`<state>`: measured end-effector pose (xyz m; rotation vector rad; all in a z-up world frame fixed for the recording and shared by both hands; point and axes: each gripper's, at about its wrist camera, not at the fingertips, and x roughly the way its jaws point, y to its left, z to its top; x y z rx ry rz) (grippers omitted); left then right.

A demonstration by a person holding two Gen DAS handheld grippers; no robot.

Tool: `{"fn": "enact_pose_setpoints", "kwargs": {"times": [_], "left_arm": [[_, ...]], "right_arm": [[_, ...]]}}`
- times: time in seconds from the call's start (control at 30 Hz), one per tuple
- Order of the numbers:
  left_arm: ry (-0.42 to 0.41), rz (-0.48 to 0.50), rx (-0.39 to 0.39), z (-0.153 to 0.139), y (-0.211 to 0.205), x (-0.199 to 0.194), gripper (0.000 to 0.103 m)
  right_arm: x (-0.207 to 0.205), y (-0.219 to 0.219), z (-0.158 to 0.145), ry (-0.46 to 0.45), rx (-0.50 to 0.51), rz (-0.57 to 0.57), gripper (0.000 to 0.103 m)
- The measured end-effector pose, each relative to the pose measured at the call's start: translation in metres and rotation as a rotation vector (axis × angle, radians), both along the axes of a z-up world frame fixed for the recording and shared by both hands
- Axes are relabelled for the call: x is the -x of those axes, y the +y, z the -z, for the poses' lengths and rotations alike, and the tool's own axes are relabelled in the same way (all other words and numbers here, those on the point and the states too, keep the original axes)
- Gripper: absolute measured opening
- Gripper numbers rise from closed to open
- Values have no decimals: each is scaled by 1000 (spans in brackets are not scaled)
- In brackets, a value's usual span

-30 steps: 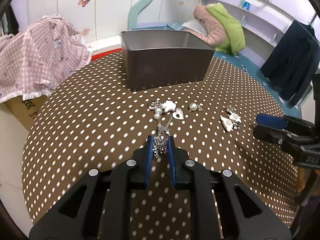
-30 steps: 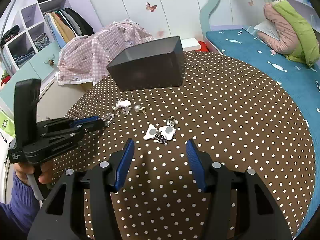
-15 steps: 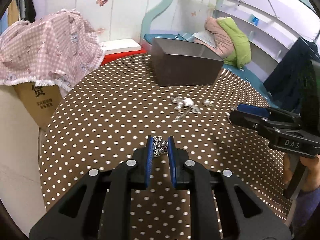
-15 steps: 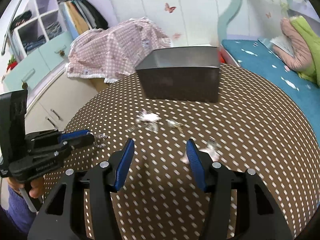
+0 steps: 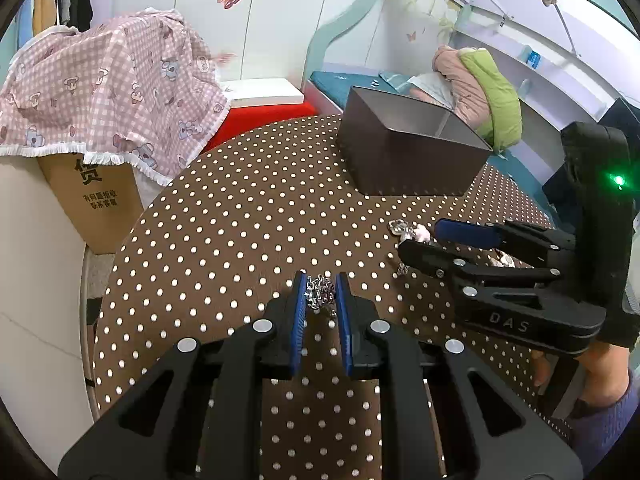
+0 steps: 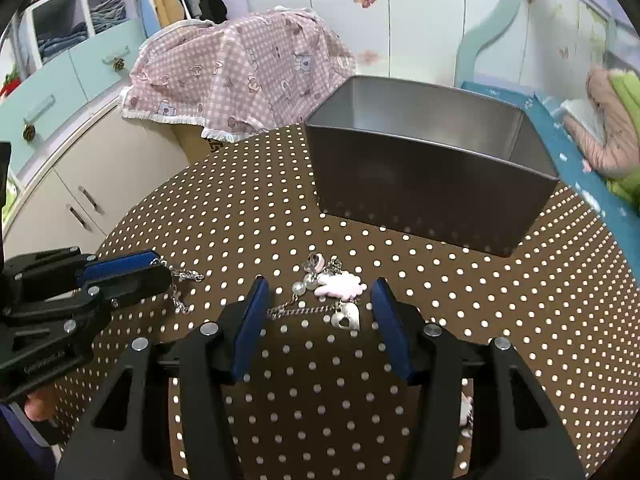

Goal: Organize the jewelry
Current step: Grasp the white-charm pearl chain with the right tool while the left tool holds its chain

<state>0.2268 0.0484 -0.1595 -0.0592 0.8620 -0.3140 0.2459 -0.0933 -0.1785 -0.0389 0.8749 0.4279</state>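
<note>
Left gripper (image 5: 320, 294) angles down over the bench (image 5: 224, 216), jaws clenched on a chain (image 5: 319, 295). Right gripper (image 6: 320, 312) angles down, jaws released, straddling charms (image 6: 340, 285). Box (image 6: 432, 196) interior hidden.

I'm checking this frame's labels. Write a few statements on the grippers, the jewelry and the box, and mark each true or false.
1. The left gripper is shut on a silver chain. True.
2. The right gripper is clamped on the heart pendant. False: its jaws stand open, with the pendant lying between them on the table.
3. The grey box has a lid on. False: it is open-topped.
4. A pink charm lies on the tablecloth. True.
</note>
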Motion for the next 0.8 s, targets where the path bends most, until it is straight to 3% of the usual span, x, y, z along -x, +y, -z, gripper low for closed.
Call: {"fn": "enact_pose_setpoints", "kwargs": {"times": [0.07, 0.23, 0.33, 0.57, 0.8], "left_arm": [[-2, 8, 2, -1, -2, -2, 15], [-2, 28, 4, -3, -9, -5, 15], [-3, 35, 2, -4, -12, -6, 15], [0, 46, 10, -7, -18, -8, 15], [-3, 72, 36, -14, -21, -9, 15]], "right_arm": [[-3, 3, -1, -13, 36, 11, 45], [-4, 7, 2, -4, 60, -11, 15], [-4, 7, 3, 2, 53, -23, 5], [3, -7, -2, 13, 12, -17, 3], [20, -27, -30, -16, -74, -19, 0]]}}
